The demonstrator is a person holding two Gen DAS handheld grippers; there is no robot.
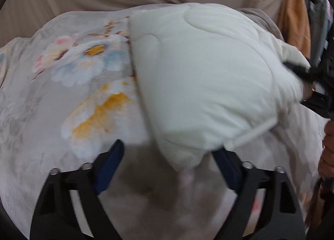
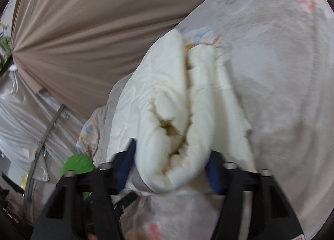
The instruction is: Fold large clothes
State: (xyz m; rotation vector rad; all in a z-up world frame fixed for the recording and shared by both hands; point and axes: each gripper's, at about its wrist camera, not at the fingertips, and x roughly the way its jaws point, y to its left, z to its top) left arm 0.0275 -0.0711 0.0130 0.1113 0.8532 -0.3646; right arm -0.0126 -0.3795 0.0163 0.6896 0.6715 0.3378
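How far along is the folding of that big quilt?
Partly done: the cream underside of the floral quilt already lies turned over its printed face. In hand: the right gripper pinches a bunched corner; the left gripper is open beside the folded edge. Flattening and further folds remain.

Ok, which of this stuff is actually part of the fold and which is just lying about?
Job:
cream quilt
right claw, clamped on the quilt's bunched edge
left claw, open

Lying about:
floral bedcover
beige curtain
green item
orange cloth
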